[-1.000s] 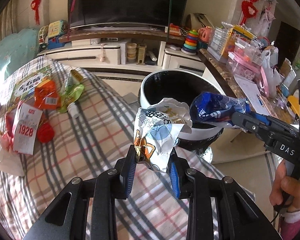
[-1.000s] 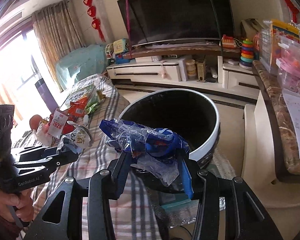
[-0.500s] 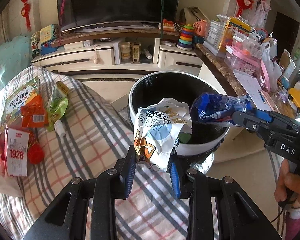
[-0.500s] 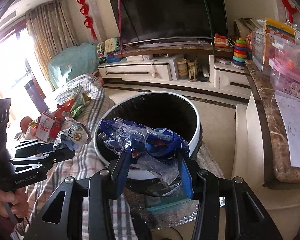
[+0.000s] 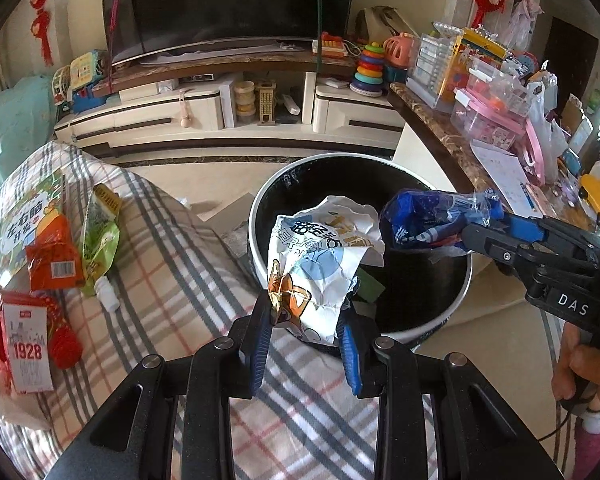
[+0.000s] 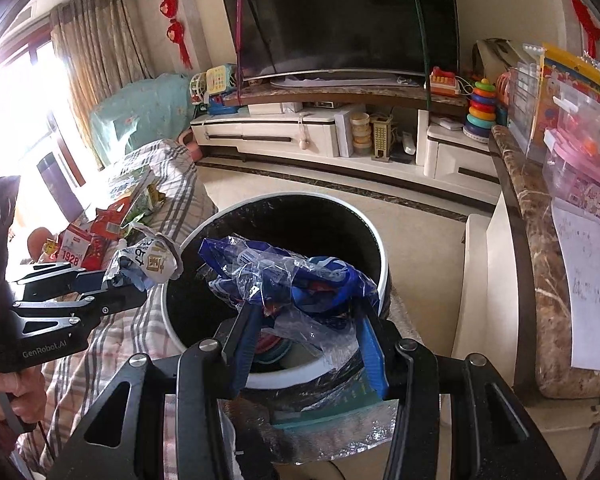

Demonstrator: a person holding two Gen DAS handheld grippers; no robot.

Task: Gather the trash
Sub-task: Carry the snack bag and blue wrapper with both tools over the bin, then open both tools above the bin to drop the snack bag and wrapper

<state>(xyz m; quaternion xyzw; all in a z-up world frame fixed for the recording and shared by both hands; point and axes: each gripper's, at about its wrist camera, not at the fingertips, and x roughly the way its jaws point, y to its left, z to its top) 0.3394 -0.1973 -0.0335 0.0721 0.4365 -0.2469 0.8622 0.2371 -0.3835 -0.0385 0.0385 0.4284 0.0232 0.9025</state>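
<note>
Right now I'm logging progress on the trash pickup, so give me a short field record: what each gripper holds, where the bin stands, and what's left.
left gripper: shut on crumpled white cartoon-print wrapper, at the bin's near rim
right gripper: shut on crinkled blue and clear plastic bag, over the bin's opening
bin: round white-rimmed black trash bin, beside the plaid-covered surface
left to collect: red, orange and green snack packets on the plaid cover
released: nothing yet
</note>
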